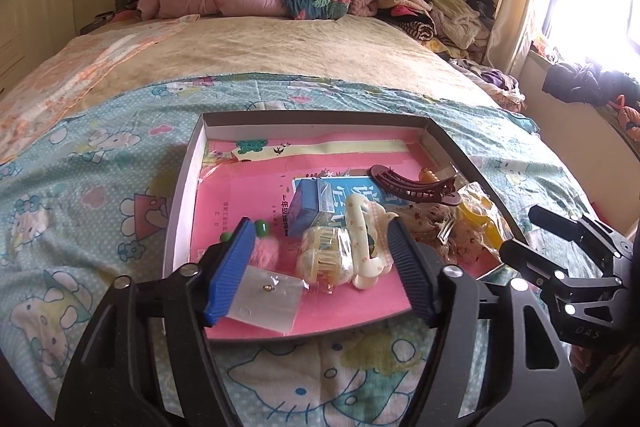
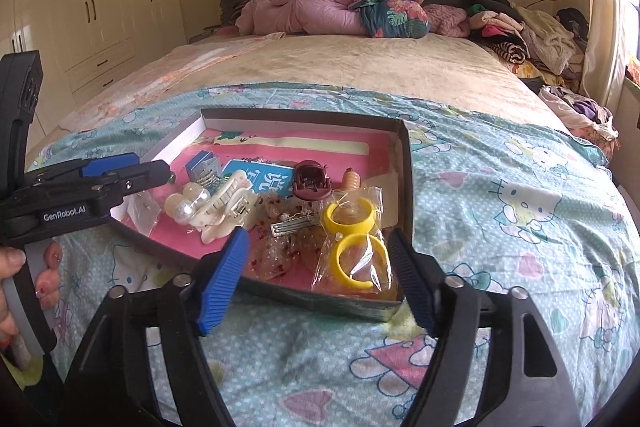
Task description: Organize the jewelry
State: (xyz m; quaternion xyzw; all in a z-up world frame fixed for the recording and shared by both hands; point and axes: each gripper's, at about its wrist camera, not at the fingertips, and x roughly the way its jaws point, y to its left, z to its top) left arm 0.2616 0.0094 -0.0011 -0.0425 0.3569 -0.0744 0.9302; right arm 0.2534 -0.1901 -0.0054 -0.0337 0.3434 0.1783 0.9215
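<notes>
Jewelry and hair pieces lie in a shallow tray (image 1: pixel 182 203) with a pink floor, set on the cartoon-print sheet (image 1: pixel 92 187) at the near end of the bed (image 1: pixel 280 43).

Contents, as your left camera shows them:
- Cream claw clip (image 1: pixel 362 239), near centre, half over a clear packet of pale beads (image 1: pixel 324 255).
- Blue box (image 1: pixel 306 207), just beyond the clip.
- Dark red claw clip (image 1: pixel 416 185), far right, lying on its side.
- Clear bag with a small stud (image 1: pixel 266 297), near left corner, touching your left blue pad.
- Pink pom-pom (image 1: pixel 266 251) with green beads (image 1: pixel 262 227), beside that pad.
- Bagged yellow rings (image 2: pixel 354 239), near right corner; two rings, one beyond the other, seen best from your right camera.
- Silver snap clip (image 2: pixel 294 225), lying on a spotted clear packet (image 2: pixel 276 251) left of the rings.
- Pearl beads (image 2: pixel 188 201), left of the cream clip in the right view.

Your left gripper (image 1: pixel 322 275) hangs over the tray's near edge, jaws spread wide, with the cream clip and bead packet in the gap; nothing is gripped. Your right gripper (image 2: pixel 320 279) stands just short of the tray's near right corner, jaws equally wide and empty, the rings framed between them. Your left hand (image 2: pixel 24 279) shows at the left edge of the right view, around the handle.
</notes>
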